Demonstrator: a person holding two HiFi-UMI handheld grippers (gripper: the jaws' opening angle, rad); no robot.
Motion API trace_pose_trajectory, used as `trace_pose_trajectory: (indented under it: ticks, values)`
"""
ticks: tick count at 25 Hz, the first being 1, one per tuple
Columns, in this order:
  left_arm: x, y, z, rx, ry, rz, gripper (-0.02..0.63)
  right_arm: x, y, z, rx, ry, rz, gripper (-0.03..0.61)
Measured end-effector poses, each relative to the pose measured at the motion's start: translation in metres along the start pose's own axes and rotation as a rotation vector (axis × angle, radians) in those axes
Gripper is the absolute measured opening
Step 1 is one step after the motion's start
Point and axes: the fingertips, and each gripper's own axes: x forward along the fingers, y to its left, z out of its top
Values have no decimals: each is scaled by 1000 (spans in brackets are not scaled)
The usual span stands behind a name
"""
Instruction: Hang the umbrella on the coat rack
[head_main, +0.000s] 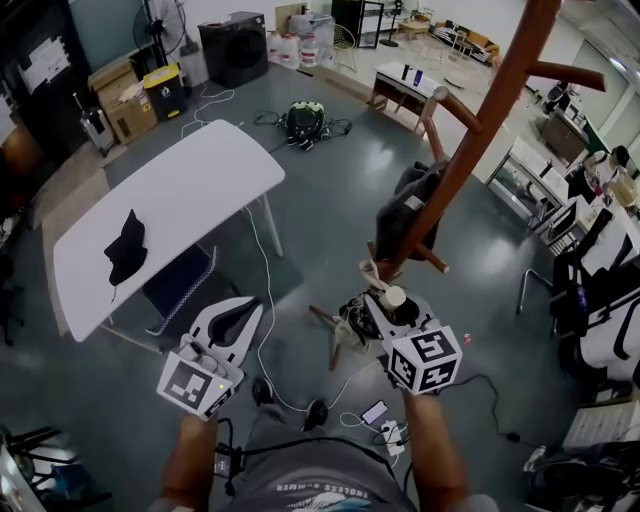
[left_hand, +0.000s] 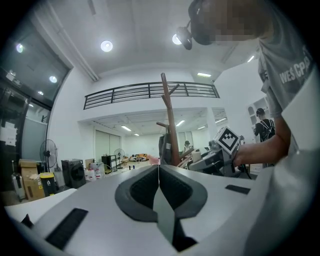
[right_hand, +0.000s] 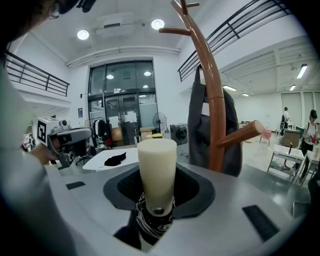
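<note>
Right gripper (right_hand: 156, 197) clamped on folded umbrella (right_hand: 152, 220), frame centre, just below its cream handle (right_hand: 156, 160). Probably light; handle stiff, canopy soft, slippy, so hold near handle. Left gripper (left_hand: 159, 185) jaws together, empty.

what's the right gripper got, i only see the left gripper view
Observer: The right gripper is shut on a folded umbrella, with its cream handle pointing forward.
Operator: any free peg near it
Observer: Yes. In the right gripper view a bare peg juts from the coat rack, just right of the handle.
Operator: anything on the table
Observer: A black cloth lies on the white table.
</note>
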Motion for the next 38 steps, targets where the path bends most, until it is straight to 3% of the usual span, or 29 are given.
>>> trace_pose_trajectory:
  ticks: [30, 38]
  values:
    - [18, 4, -31, -31, 43, -56, 18, 38, -48, -99, 73, 181, -116, 158]
    - [18, 5, -36, -44, 52, -53, 18, 40, -45, -110, -16, 217, -160, 156]
